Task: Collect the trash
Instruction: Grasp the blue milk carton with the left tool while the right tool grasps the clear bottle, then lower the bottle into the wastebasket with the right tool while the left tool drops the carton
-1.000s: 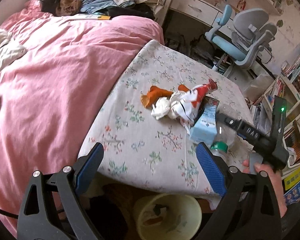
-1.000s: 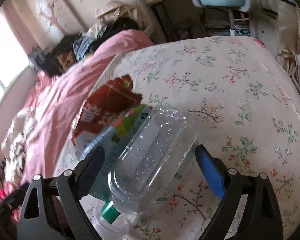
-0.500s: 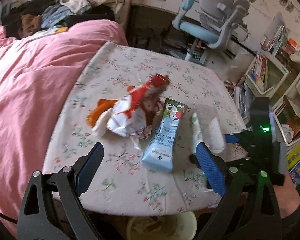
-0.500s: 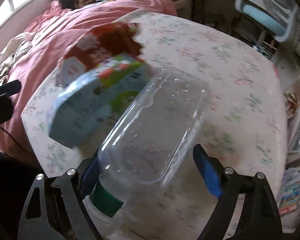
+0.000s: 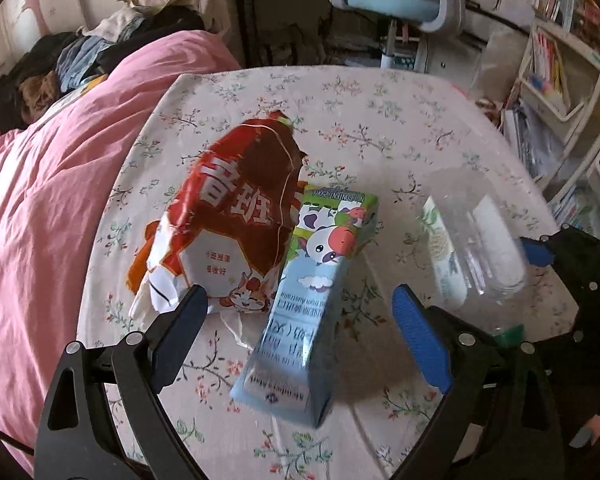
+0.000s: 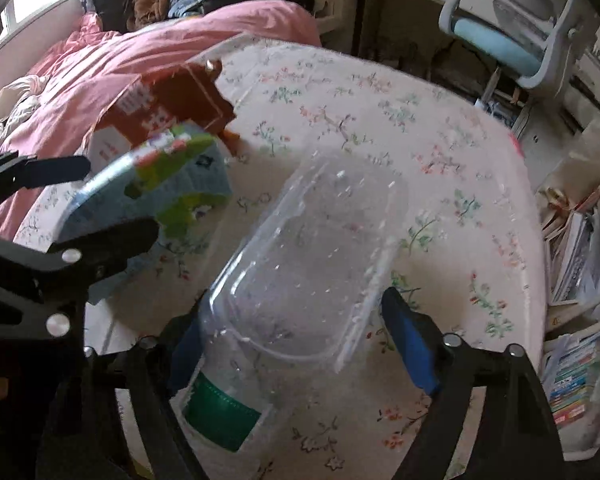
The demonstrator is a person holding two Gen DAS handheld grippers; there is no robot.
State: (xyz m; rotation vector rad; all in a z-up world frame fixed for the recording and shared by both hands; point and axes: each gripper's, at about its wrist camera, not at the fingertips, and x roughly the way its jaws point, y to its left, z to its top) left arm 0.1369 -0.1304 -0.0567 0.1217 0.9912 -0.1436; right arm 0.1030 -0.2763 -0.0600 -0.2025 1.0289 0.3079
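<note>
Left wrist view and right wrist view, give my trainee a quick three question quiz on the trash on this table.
1. True or false: the milk carton lies between the left gripper's open fingers.
2. What lies left of the carton, touching it? A. red snack bag B. glass jar C. newspaper
3. Fill in: the right gripper straddles the clear plastic ______.

Key
1. True
2. A, the red snack bag
3. bottle; whether the fingers already squeeze it cannot be told.

All three lie on the floral tablecloth.
</note>
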